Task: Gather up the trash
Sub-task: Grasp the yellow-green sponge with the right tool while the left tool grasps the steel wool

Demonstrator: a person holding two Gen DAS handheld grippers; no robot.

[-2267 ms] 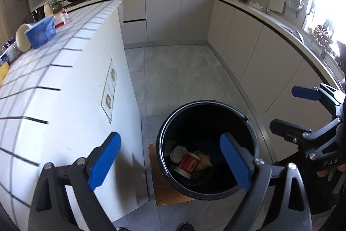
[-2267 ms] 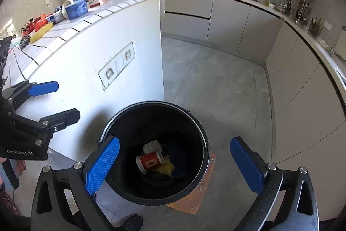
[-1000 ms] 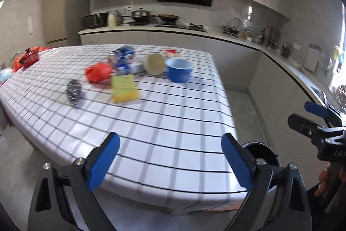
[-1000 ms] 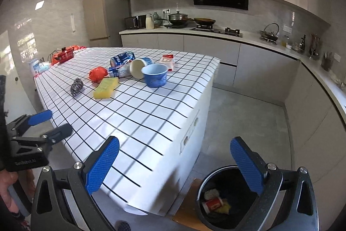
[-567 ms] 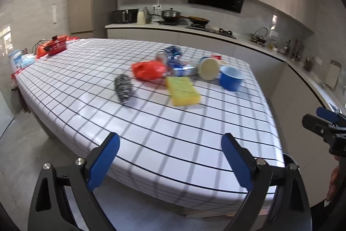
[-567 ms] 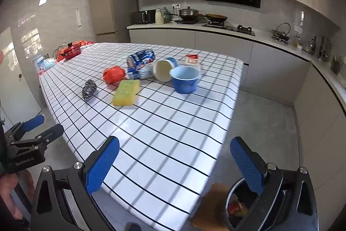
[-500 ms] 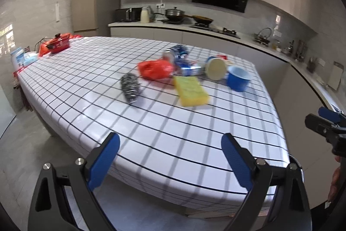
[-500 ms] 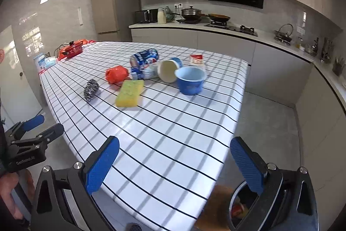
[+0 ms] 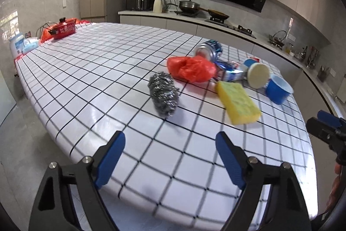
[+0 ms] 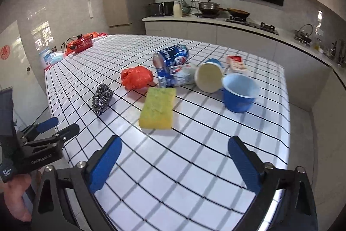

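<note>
Jaws on both grippers are narrowing a touch as they come in, and neither pair has anything between its blue pads. Moments ago both were looking down into the black bin on the floor with its red cup and crumpled paper; now they are swinging across to the checked counter [image 9: 90,79], and the bin is dropping out of sight. That is telling me one drop-off is done and the next pickup is getting under way.

Nearest to the left gripper [image 9: 170,157], the steel scourer [image 9: 163,93] is lying almost dead ahead. Over on the other side, the right gripper [image 10: 175,163] is lining up more on the yellow sponge [image 10: 157,108], which is lying flat just beyond its pads.

Going further out, the red plastic bag [image 9: 191,68] is sitting crumpled behind the scourer, with a crushed wrapper [image 10: 175,76] just beside it. A white cup [image 10: 208,77] is lying on its side, touching the upright blue cup [image 10: 239,92]. Behind them a blue can [image 10: 170,55] is lying tipped over, and a small red-and-white packet [image 10: 235,64] is resting past the cups.

Plenty of trash is waiting, then, all well apart from the red pot [image 9: 63,28] at the far end.
</note>
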